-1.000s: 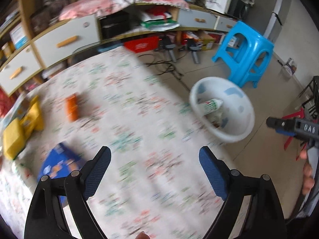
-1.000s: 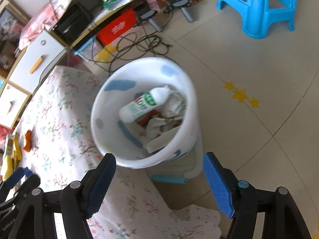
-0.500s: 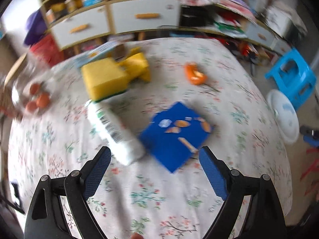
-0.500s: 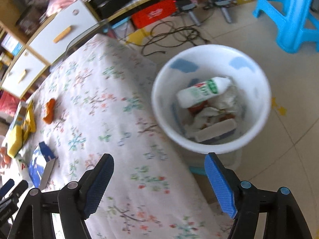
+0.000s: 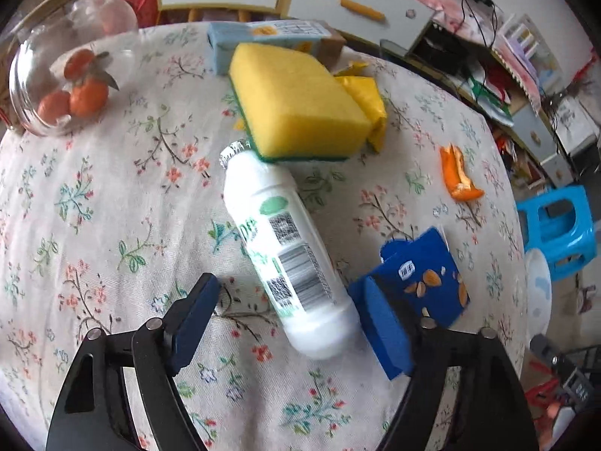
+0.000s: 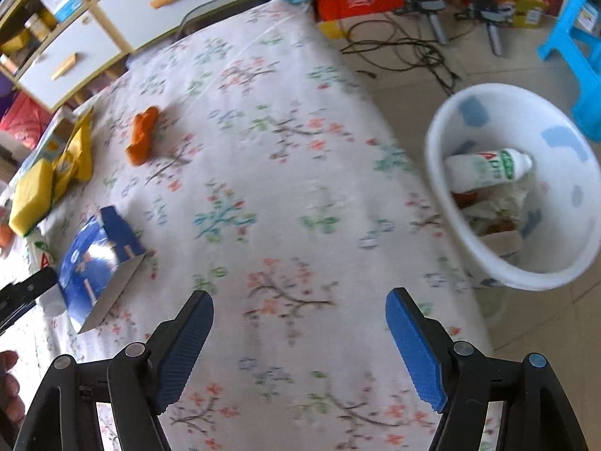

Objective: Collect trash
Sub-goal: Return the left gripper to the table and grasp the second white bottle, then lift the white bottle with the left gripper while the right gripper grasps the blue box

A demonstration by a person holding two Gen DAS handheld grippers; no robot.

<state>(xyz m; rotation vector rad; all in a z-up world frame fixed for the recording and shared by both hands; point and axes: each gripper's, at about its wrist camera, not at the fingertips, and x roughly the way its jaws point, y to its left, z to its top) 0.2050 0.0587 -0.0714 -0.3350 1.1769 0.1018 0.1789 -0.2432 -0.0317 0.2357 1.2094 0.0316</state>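
A white plastic bottle (image 5: 285, 251) lies on the floral tablecloth, its bottom end between the fingers of my open left gripper (image 5: 289, 323). A blue carton (image 5: 424, 282) lies just right of it, also in the right wrist view (image 6: 95, 263). An orange peel (image 5: 458, 176) lies farther right, also in the right wrist view (image 6: 142, 135). My right gripper (image 6: 298, 342) is open and empty above the table. The white trash bin (image 6: 518, 188) stands on the floor at the table's right edge, holding a bottle and paper.
A yellow sponge (image 5: 296, 101), a yellow wrapper (image 5: 364, 101) and a light blue box (image 5: 270, 37) lie behind the bottle. A glass jar with tangerines (image 5: 64, 79) lies at far left. A blue stool (image 5: 559, 225) and cabinets (image 6: 112, 11) stand beyond the table.
My left gripper swung from the bin side back over the table and dropped around the white bottle. My right gripper moved from above the bin to over the table.
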